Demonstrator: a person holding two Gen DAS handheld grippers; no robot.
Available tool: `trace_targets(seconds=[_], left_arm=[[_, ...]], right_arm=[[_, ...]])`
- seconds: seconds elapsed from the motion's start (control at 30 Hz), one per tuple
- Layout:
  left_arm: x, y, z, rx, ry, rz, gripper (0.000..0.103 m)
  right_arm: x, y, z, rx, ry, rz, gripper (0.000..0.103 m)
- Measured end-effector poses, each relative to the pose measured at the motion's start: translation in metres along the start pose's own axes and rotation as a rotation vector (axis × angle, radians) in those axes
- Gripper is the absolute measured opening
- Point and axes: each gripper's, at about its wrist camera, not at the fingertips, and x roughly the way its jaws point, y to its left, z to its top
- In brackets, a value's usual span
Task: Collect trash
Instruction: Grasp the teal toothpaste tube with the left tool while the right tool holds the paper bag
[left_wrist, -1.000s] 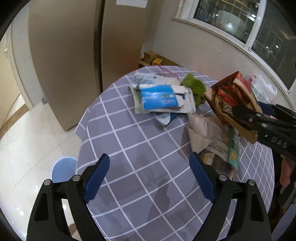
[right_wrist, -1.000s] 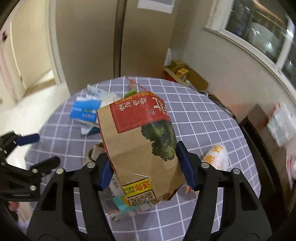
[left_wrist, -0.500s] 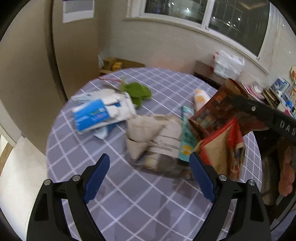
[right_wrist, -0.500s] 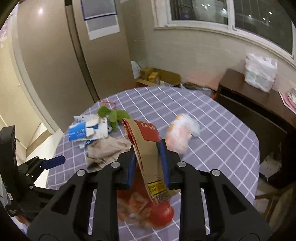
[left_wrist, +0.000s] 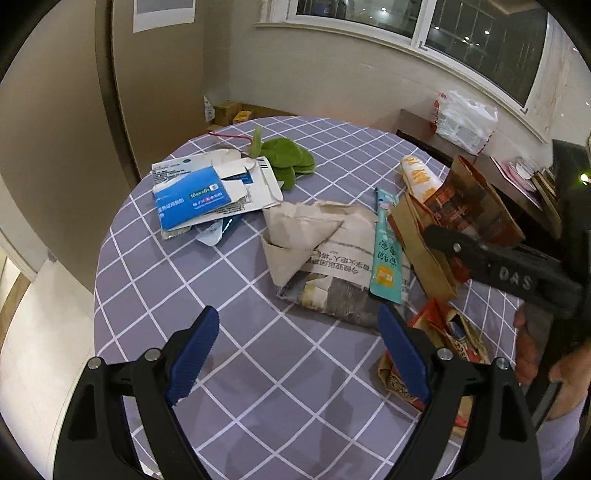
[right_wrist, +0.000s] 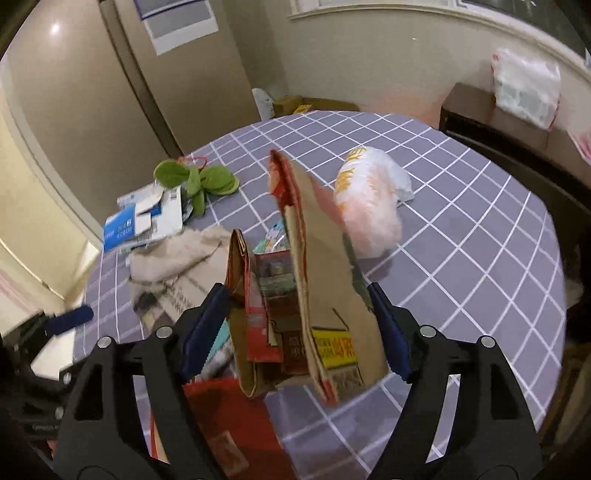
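My right gripper (right_wrist: 295, 321) is opening around an upright brown paper bag with red print (right_wrist: 325, 295), which stands between the blue pads on the checked table (right_wrist: 461, 229). The pads look no longer pressed on it. The left wrist view shows that bag (left_wrist: 461, 206) behind the right gripper's black finger (left_wrist: 491, 266). My left gripper (left_wrist: 295, 332) hangs open over bare cloth with nothing in it. Just beyond it lie crumpled paper (left_wrist: 325, 251), a teal sachet (left_wrist: 386, 254), a flattened red bag (left_wrist: 454, 339), blue and white packaging (left_wrist: 207, 192), green leaves (left_wrist: 288, 158) and an orange-white plastic bag (left_wrist: 419, 175).
The round table's edge (left_wrist: 99, 280) drops to pale floor on the left. A dark sideboard with a plastic bag (left_wrist: 461, 122) stands behind the table, and cardboard boxes (left_wrist: 229, 112) sit on the floor by the wall. A hand (left_wrist: 532, 354) grips the right tool.
The right gripper squeezed the brown bag flat, came down to the table, and has now widened its jaws around it. The left view swung right, toward the trash pile.
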Motion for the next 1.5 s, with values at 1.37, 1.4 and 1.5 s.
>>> trace_targets(seconds=[1.37,1.4,1.5], left_arm=[[0.034,-0.045,0.011,0.197,0.045,0.015,0.061],[0.037,-0.046,0.011,0.203,0.046,0.033,0.062],[0.044,-0.048,0.020,0.190,0.052,0.000,0.061]], right_arm=[[-0.046,0.004,-0.018,0.013,-0.050,-0.077,0.011],[-0.045,0.004,-0.018,0.013,-0.046,-0.075,0.011],[-0.040,0.004,-0.019,0.009,-0.034,-0.079,0.011]])
